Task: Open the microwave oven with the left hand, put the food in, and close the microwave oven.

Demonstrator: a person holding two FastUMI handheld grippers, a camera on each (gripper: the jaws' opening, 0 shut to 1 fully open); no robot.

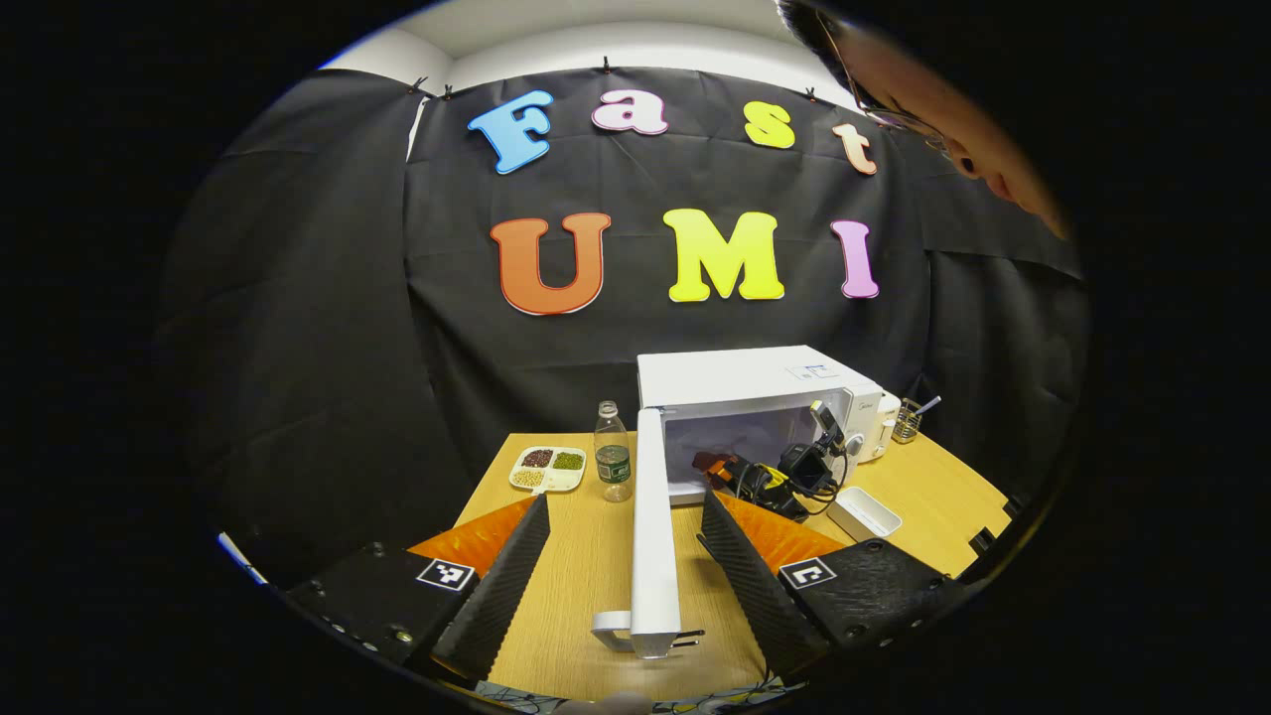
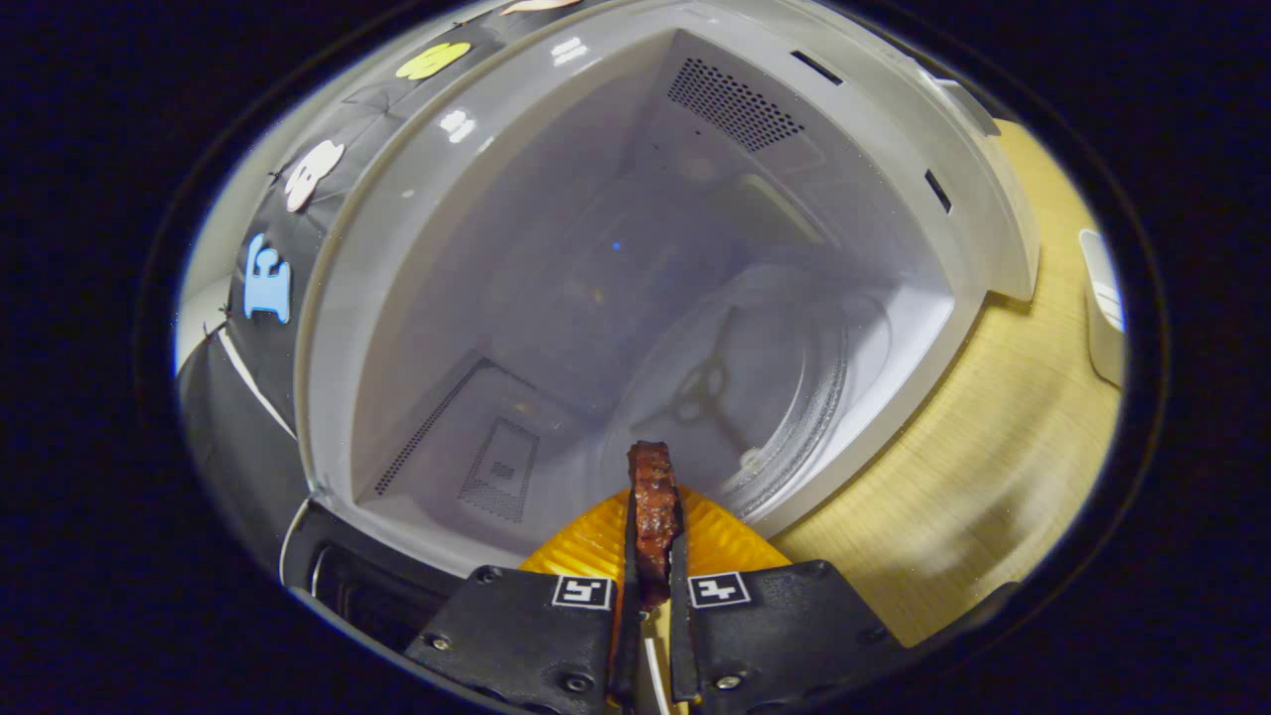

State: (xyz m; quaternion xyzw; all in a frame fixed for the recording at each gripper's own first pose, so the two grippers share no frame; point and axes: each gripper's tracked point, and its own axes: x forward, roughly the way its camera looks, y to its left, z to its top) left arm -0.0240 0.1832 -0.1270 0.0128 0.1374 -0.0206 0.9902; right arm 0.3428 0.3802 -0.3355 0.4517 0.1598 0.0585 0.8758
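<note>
The white microwave [image 1: 755, 382] stands at the back of the wooden table [image 1: 586, 576], its door [image 1: 655, 526] swung wide toward me. The door's free edge and handle [image 1: 614, 628] lie between the spread fingers of my left gripper [image 1: 626, 586], which is open and touches nothing. In the left gripper view, my right gripper [image 1: 784, 472] is at the oven's mouth. It is shut on a brown-red piece of food [image 2: 652, 477], held on edge just in front of the grey cavity [image 2: 635, 258] and above the glass turntable [image 2: 765, 377].
Left of the microwave stand a plastic bottle [image 1: 613, 452] and a divided plate of beans [image 1: 548, 469]. A white rectangular tray [image 1: 864, 511] lies right of the oven, with a small cup [image 1: 906, 422] behind it. A person [image 1: 923, 109] leans in at the upper right.
</note>
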